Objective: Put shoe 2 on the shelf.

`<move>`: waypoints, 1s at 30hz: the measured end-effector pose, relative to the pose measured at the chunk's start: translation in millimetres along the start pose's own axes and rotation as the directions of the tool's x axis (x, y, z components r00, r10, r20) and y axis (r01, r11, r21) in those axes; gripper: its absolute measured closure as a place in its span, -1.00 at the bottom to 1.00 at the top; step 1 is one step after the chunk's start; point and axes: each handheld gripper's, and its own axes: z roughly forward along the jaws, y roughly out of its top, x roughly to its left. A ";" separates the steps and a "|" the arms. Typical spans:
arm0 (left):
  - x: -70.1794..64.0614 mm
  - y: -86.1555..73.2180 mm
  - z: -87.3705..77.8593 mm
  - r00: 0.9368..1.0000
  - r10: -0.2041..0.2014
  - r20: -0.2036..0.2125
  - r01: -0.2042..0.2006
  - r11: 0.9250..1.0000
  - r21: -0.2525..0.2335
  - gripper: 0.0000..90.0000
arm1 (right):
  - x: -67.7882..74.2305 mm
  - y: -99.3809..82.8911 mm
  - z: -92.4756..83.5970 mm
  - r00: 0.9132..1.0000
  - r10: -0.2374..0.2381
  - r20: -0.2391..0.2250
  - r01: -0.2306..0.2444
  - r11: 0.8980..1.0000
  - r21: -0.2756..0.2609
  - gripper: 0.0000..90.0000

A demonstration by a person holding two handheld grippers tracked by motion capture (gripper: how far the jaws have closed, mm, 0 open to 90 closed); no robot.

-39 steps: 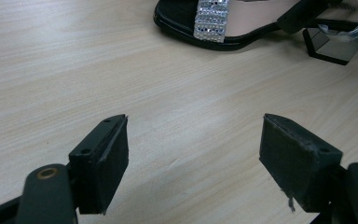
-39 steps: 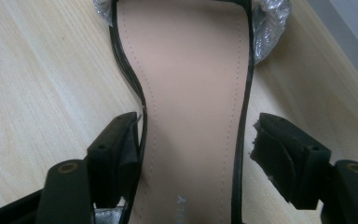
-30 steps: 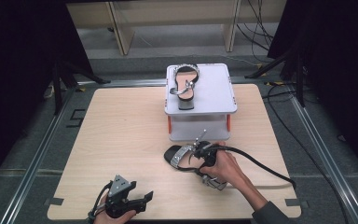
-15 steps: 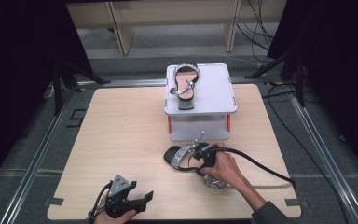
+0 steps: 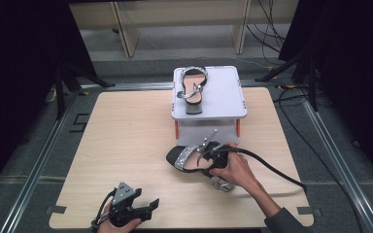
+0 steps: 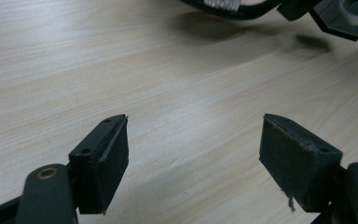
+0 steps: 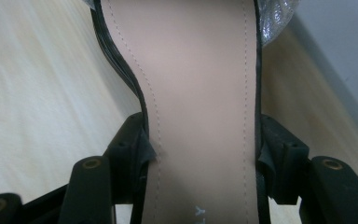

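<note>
On the desk [image 5: 126, 145] before the white box [image 5: 223, 97] | right tongs [image 7: 200, 154] have just closed, pinching sandal [image 5: 189, 158] across its insole, likely to lift it beside its mate [image 5: 193, 90] | left tongs [image 6: 193, 154] spread, idle, clear of the work.

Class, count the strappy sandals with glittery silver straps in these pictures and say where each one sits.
2. One strappy silver sandal lies on top of the white box; the other sandal is on the wooden table, clamped by the right gripper.
</note>
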 end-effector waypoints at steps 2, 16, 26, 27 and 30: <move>1.2 -0.5 -0.1 1.000 -0.005 -0.005 0.005 1.000 0.003 -0.48 | 1.0 2.8 -8.2 1.000 0.010 -0.023 -0.011 1.000 -0.026 -0.06; 2.3 -1.4 2.0 1.000 -0.002 -0.011 0.003 1.000 0.016 -0.57 | 3.3 30.9 -84.0 0.998 -0.020 -0.065 0.011 0.990 -0.143 -0.06; 2.8 -1.0 1.2 1.000 -0.005 -0.020 0.005 1.000 0.018 -0.57 | -18.3 46.3 -149.3 0.998 -0.012 -0.069 -0.004 0.974 -0.225 -0.06; 2.6 -0.3 0.8 1.000 -0.001 -0.021 0.002 1.000 0.023 -0.57 | -22.7 47.4 -157.8 0.998 0.009 -0.061 -0.024 0.972 -0.236 -0.06; 2.1 -0.8 0.6 1.000 -0.005 -0.024 0.006 1.000 0.027 -0.57 | -36.0 51.0 -173.6 0.998 0.029 -0.049 -0.040 0.967 -0.251 -0.06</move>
